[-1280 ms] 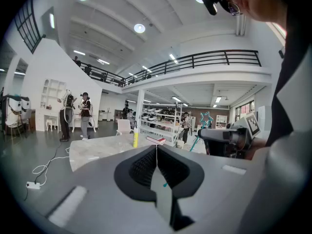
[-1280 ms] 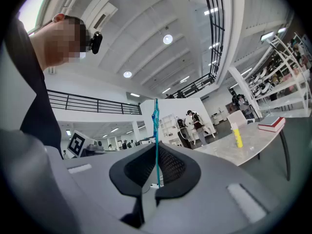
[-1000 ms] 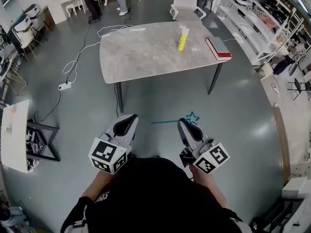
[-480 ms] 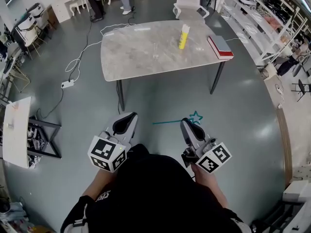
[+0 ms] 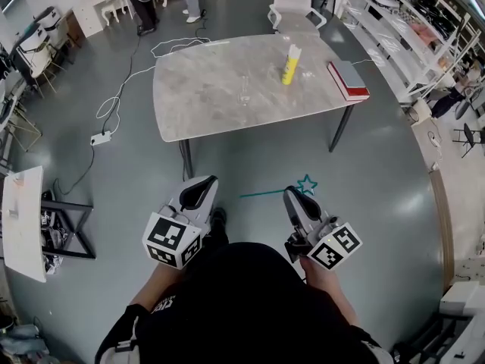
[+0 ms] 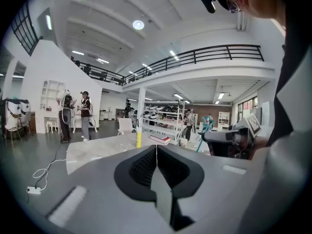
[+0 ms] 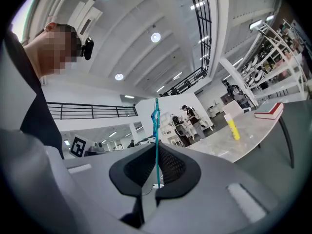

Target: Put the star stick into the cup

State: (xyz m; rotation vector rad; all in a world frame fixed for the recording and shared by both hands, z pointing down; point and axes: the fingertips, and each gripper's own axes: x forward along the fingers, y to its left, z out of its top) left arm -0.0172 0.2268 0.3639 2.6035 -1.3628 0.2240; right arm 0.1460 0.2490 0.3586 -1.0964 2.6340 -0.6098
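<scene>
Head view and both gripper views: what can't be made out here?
- Cup, head view: small and clear, so its contents can't be read.
- Star stick, right gripper view: seen edge-on, star shape lost.
- Right gripper, head view: where the pads meet the stick is hidden by its own body.

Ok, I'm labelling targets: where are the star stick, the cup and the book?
star stick [image 5: 273, 192], head view, middle of its shaft
cup [image 5: 244, 95], head view, its clear wall
book [image 5: 346, 74], head view, its top cover
</scene>
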